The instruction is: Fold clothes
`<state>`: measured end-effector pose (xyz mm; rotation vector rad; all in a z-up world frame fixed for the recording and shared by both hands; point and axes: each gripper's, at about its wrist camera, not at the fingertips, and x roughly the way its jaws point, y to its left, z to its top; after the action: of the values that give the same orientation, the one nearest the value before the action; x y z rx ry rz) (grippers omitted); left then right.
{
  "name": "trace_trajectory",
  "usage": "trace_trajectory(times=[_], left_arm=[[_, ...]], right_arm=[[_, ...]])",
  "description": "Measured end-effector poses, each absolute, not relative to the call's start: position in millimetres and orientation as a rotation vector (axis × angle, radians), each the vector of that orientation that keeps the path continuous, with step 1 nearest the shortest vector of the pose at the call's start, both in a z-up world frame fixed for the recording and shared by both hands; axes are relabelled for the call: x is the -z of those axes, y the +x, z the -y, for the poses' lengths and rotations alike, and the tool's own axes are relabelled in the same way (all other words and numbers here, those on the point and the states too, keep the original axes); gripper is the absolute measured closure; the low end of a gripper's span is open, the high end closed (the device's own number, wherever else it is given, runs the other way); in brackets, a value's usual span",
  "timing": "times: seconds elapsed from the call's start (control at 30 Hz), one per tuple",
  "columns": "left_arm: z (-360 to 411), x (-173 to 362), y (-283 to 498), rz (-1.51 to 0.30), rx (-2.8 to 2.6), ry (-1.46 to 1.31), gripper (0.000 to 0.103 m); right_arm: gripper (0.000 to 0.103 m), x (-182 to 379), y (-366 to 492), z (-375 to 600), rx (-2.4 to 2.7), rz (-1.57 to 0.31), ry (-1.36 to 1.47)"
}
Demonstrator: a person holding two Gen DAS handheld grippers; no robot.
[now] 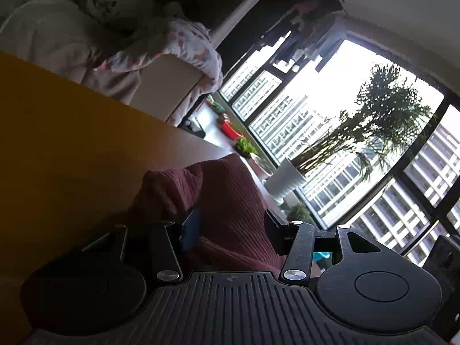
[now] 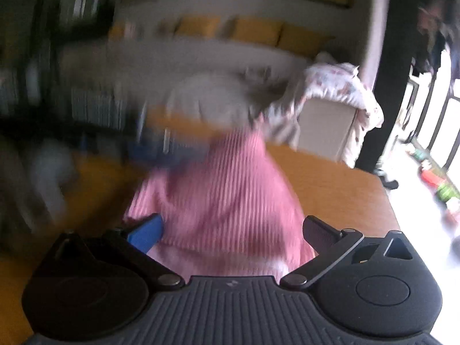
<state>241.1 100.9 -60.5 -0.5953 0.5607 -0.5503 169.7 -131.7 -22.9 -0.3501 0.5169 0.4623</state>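
The left gripper [image 1: 230, 227] stands wide, its jaws flanking a bunched pink ribbed knit garment [image 1: 227, 201] on the orange-brown wooden table [image 1: 72, 132]. The right gripper [image 2: 233, 230] gapes wide around the garment, whose ribs run away toward a blurred cardboard box [image 2: 327, 126] draped with floral cloth [image 2: 339, 86].

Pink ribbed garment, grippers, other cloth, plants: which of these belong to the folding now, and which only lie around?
In use:
pink ribbed garment
left hand-held gripper
right hand-held gripper
wooden table

Lying about:
spotted cloth over a box
beige cloth
potted plant by the window
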Motion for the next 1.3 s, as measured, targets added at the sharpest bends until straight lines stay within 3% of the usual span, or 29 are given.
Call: trace_trajectory(times=[0.43,0.6,1.1,1.2,1.3], left_arm=[[-100,59,236,-0.560,0.546,-0.583,0.046],[-100,59,235,-0.562,0.550,-0.584,0.046],[-106,60,232,-0.529,0.530,-0.575,0.045],[-110,58,229,-0.511,0.521,-0.583,0.042],[-113,55,218,-0.493,0.524,-0.605,0.024]], right_arm=[[0.000,-3,193,175,-0.407,-0.499,-0.046],[0.000,28,213,174,-0.285,-0.558,-0.073],[0.000,33,188,168,-0.331,-0.588,-0.030],[0.000,31,178,153,-0.304,-0.554,-0.096],[0.000,30,169,142,-0.251,-0.510,-0.176]])
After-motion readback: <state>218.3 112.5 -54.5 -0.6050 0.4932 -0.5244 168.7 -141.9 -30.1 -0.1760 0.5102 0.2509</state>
